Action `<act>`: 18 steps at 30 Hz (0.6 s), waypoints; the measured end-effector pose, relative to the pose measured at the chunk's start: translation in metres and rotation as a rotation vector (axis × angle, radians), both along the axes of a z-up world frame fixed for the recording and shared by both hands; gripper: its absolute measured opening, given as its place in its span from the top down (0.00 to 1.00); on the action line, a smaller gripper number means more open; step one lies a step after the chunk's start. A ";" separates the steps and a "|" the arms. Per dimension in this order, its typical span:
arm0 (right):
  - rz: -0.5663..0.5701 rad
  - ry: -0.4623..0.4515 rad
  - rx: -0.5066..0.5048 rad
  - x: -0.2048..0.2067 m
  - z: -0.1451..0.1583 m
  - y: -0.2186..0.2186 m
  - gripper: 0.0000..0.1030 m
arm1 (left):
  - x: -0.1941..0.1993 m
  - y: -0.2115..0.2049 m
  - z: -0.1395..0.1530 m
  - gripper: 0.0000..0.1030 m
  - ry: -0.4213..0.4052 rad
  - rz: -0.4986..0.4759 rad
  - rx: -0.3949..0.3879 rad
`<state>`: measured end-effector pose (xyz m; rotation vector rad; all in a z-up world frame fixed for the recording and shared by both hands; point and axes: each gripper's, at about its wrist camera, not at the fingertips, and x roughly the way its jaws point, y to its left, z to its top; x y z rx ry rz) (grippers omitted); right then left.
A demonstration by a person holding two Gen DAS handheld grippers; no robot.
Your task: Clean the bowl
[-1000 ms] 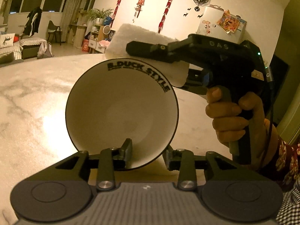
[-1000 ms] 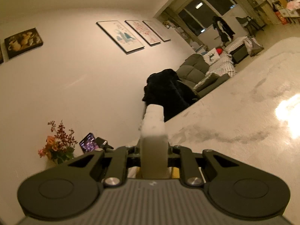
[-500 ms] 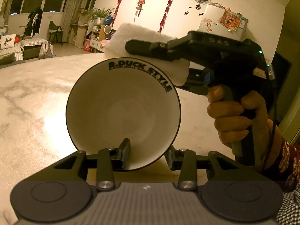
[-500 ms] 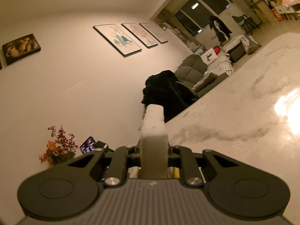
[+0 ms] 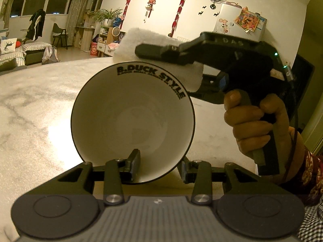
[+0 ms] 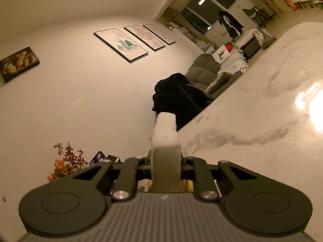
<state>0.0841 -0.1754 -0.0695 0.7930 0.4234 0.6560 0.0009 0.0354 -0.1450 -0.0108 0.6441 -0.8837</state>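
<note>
Left gripper (image 5: 159,167): jaws part-closed, one finger inside the bowl (image 5: 133,119) and one outside, clamped on its lower rim; bowl tipped up on edge facing the camera. Right gripper (image 5: 149,50): reaches in from the right, jaws pinched on a white sponge (image 5: 137,40) just behind the bowl's top rim. Contact between sponge and rim, can't tell. Right hand (image 5: 256,125) wraps the handle, patterned sleeve at the wrist.

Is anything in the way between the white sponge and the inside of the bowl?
Nothing visible blocks it. The sponge, clamped in the right gripper, sits just above and behind the bowl's top rim. The bowl is tipped up in the left gripper, its empty inside facing the left wrist camera.
</note>
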 end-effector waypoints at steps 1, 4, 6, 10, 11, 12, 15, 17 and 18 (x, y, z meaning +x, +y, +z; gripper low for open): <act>-0.001 0.002 0.003 0.001 -0.001 0.000 0.82 | 0.001 0.000 0.000 0.60 0.000 0.000 0.000; -0.018 0.026 0.009 0.003 -0.007 -0.005 0.82 | 0.001 -0.001 0.001 0.60 -0.002 0.000 0.003; -0.032 0.051 0.013 0.005 -0.012 -0.009 0.82 | 0.001 0.001 0.000 0.60 -0.003 0.000 0.004; -0.047 0.088 0.010 0.007 -0.017 -0.011 0.82 | 0.001 0.001 0.000 0.60 -0.001 0.000 0.001; -0.049 0.092 0.011 0.008 -0.017 -0.011 0.82 | 0.001 0.001 0.000 0.60 -0.001 0.000 0.001; -0.048 0.090 0.011 0.007 -0.016 -0.010 0.82 | 0.001 0.001 0.000 0.60 0.000 0.000 0.000; -0.030 0.079 0.031 0.006 -0.012 -0.008 0.82 | 0.002 0.001 0.002 0.60 0.000 0.000 0.001; -0.012 0.069 0.050 0.005 -0.008 -0.007 0.82 | 0.001 0.001 0.002 0.60 0.000 0.000 0.001; -0.009 0.065 0.050 0.004 -0.007 -0.006 0.82 | 0.001 0.000 0.002 0.60 0.000 0.000 0.001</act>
